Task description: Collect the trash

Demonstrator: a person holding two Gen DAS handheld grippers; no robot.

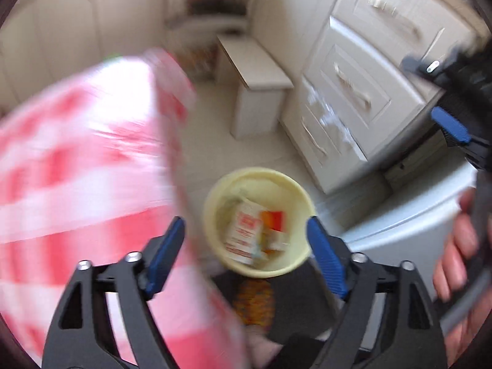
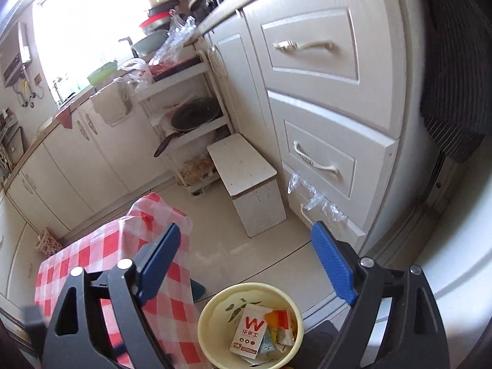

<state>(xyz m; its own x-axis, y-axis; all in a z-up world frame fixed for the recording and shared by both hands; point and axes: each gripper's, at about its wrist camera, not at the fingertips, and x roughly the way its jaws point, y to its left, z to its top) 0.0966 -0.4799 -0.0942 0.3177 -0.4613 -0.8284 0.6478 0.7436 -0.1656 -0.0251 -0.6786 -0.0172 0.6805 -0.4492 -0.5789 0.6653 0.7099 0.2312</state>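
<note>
Trash point(image 2: 259, 330) is being seen lying in a pale yellow bin point(image 2: 203, 323) on the floor, just below both tools: a white carton with a red W, an orange wrapper and some crumpled packets, all loose inside the rim. These pieces are being judged light, thin and easily crushed; the carton is probably stiff enough to be taken by its edges, while the wrappers are likely to slip and fold, so a pinch on a bunched part is being advised. The bin itself looks like light plastic and could best be taken by its rim.

Nearest the lens, the right tool point(image 2: 246, 264) is being held with its blue pads wide apart, and nothing is being gripped or touched between them; the bin is showing below the gap. The left tool point(image 1: 246, 252) is likewise being held spread wide, its pads bracketing the bin point(image 1: 212, 215) in the picture but not touching it. The left view is blurred, so finer contact cannot be told.

Just beside the bin, a bench under a red-and-white checked cloth point(image 2: 101, 255) is being seen. Farther off, a small white stool point(image 2: 246, 169) is standing on the floor, near a white drawer unit point(image 2: 323, 98), from whose lowest handle a clear plastic bag point(image 2: 313, 198) is hanging.
</note>
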